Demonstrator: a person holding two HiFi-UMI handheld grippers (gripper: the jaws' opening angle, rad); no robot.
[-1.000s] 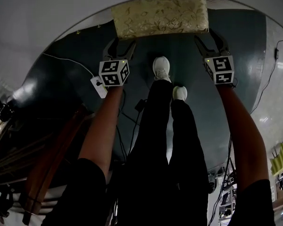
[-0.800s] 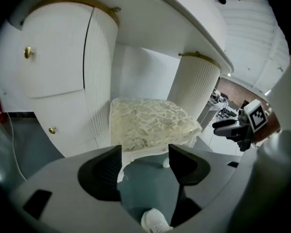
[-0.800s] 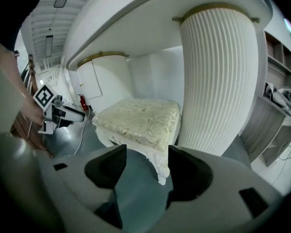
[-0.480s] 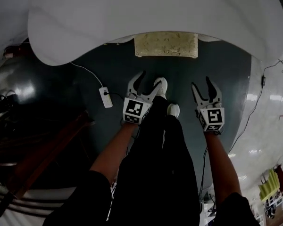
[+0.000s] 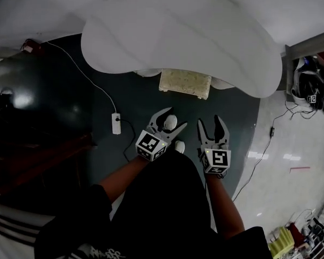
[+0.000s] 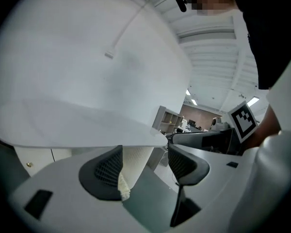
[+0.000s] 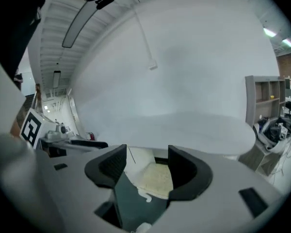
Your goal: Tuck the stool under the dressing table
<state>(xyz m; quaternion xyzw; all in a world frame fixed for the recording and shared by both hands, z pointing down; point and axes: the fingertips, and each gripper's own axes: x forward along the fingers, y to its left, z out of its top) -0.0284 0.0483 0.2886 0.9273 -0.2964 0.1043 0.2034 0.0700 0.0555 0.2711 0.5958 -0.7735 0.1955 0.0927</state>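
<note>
The cream cushioned stool (image 5: 184,83) stands partly under the front edge of the white oval dressing table (image 5: 178,36); only its near part shows. In the right gripper view the stool (image 7: 156,177) shows between the jaws, well beyond them, under the table top (image 7: 184,125). My left gripper (image 5: 167,120) and right gripper (image 5: 210,127) hover open and empty over the dark floor, a short way in front of the stool. The left gripper view shows the table's white ribbed pedestal (image 6: 136,161) past open jaws.
A white power strip (image 5: 116,123) with its cable lies on the dark floor left of the grippers. The person's white shoes (image 5: 170,123) stand between the grippers. Dark furniture (image 5: 38,155) lies at the left; a cable (image 5: 270,131) crosses pale floor at the right.
Both grippers have let go of the stool and drawn back from it. The stool now sits further under the table, and the view has risen and pulled away.
</note>
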